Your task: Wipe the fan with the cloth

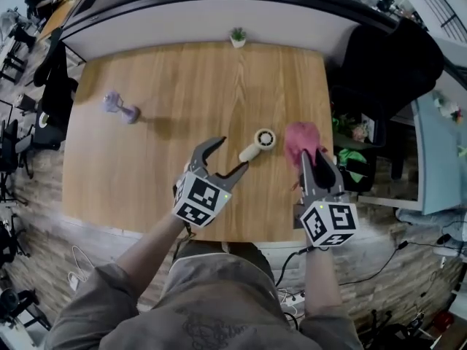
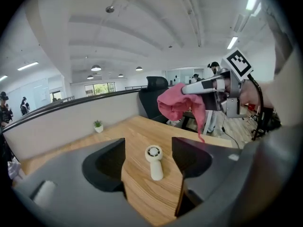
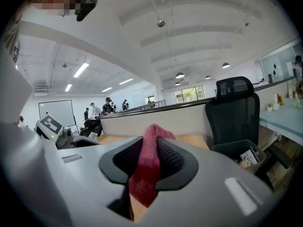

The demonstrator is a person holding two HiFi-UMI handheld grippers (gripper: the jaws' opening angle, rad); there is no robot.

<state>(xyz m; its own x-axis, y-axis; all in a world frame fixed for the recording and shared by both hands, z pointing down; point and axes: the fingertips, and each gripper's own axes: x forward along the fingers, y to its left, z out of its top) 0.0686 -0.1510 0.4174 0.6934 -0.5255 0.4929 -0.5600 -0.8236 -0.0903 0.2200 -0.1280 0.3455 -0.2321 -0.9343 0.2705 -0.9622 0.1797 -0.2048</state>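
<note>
A small cream hand-held fan (image 1: 257, 145) lies flat on the wooden table (image 1: 168, 86), its round head toward the right. My left gripper (image 1: 230, 157) hangs open just in front of it, and in the left gripper view the fan (image 2: 154, 161) lies between and beyond the two jaws, untouched. My right gripper (image 1: 314, 157) is shut on a pink cloth (image 1: 301, 141), which bunches above the table's right edge. In the right gripper view the cloth (image 3: 147, 169) is pinched between the dark pads and hangs down.
A purple dumbbell-like object (image 1: 120, 107) lies at the table's left. A small potted plant (image 1: 238, 37) stands at the far edge by the curved partition. A black office chair (image 1: 387, 64) and a bin stand right of the table.
</note>
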